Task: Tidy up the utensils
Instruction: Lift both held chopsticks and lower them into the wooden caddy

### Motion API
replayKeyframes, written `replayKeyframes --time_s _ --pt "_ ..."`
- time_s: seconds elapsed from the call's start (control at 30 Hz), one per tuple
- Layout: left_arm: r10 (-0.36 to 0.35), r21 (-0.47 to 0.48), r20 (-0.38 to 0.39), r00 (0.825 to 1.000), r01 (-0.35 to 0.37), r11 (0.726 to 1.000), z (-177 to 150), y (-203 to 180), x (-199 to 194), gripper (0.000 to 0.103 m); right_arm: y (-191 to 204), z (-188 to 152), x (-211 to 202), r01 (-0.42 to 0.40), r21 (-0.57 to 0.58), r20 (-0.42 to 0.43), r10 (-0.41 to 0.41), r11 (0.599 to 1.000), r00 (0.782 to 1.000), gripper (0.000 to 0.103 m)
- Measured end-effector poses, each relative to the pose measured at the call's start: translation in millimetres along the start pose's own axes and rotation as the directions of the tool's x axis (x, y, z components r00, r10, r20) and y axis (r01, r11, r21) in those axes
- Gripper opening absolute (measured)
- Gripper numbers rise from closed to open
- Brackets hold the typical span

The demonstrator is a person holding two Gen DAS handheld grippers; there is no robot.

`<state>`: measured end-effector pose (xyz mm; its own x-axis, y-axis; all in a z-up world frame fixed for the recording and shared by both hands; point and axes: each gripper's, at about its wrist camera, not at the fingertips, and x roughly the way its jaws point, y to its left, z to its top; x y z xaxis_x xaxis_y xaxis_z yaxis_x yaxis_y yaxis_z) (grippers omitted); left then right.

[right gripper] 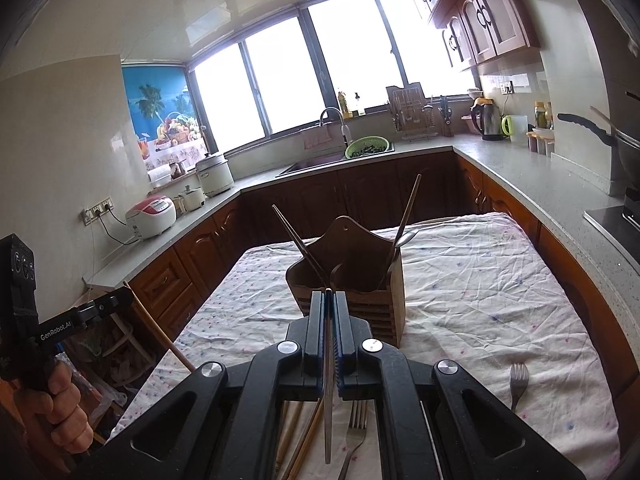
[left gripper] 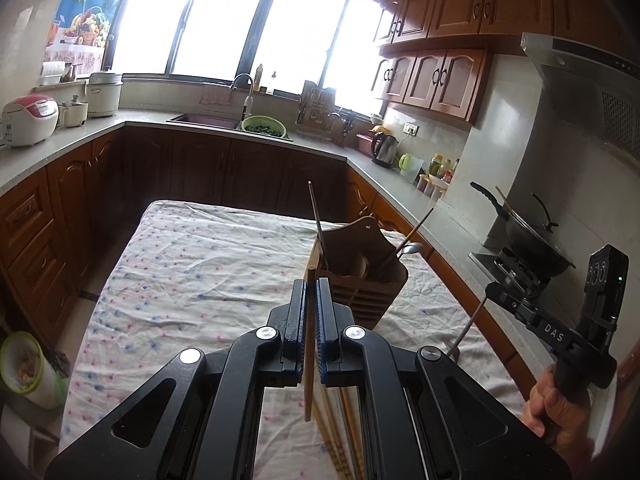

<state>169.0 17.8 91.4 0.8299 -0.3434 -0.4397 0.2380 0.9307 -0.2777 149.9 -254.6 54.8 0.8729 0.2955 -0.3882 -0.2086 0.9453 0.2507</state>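
Observation:
A brown wooden utensil holder [left gripper: 362,280] [right gripper: 356,280] stands on the cloth-covered table, with dark chopsticks [left gripper: 316,216] and a metal spoon [left gripper: 412,248] standing in it. My left gripper [left gripper: 311,292] is shut on a light wooden chopstick [left gripper: 308,380], held just in front of the holder. My right gripper [right gripper: 329,300] is shut on a thin metal chopstick [right gripper: 328,400], also just in front of the holder. Loose wooden chopsticks [left gripper: 340,440] [right gripper: 300,440] and a fork [right gripper: 356,424] lie on the cloth below the grippers. Another fork [right gripper: 519,384] lies to the right.
The table carries a white dotted cloth [left gripper: 192,272] [right gripper: 480,280]. Kitchen counters [left gripper: 60,148] surround it, with rice cookers [left gripper: 30,120], a sink [left gripper: 204,120], a green colander [left gripper: 262,126], a kettle [left gripper: 386,150] and a wok on the stove [left gripper: 532,240].

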Motion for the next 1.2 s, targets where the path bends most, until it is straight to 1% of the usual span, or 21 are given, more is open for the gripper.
replayKeyframes --time_s 0.4,0.7,0.97,1.2 --pt "-0.017 0.002 0.027 0.999 0.017 1.000 17 -6 6 0.003 -3 13 5 -0.001 0.005 0.018 0.001 1.000 1.000 0.003" --pt "-0.034 0.007 0.058 0.998 0.033 0.999 35 -11 10 0.003 -4 31 8 0.005 -0.009 0.048 -0.004 1.000 0.999 0.003" --pt "-0.055 0.027 0.109 0.993 0.052 0.998 64 -21 13 0.003 -8 53 11 0.014 -0.021 0.085 -0.012 1.000 0.996 0.003" --pt "-0.072 0.047 0.166 0.983 0.065 0.997 100 -31 22 0.003 -12 89 16 0.029 -0.025 0.146 -0.025 0.999 0.989 0.003"
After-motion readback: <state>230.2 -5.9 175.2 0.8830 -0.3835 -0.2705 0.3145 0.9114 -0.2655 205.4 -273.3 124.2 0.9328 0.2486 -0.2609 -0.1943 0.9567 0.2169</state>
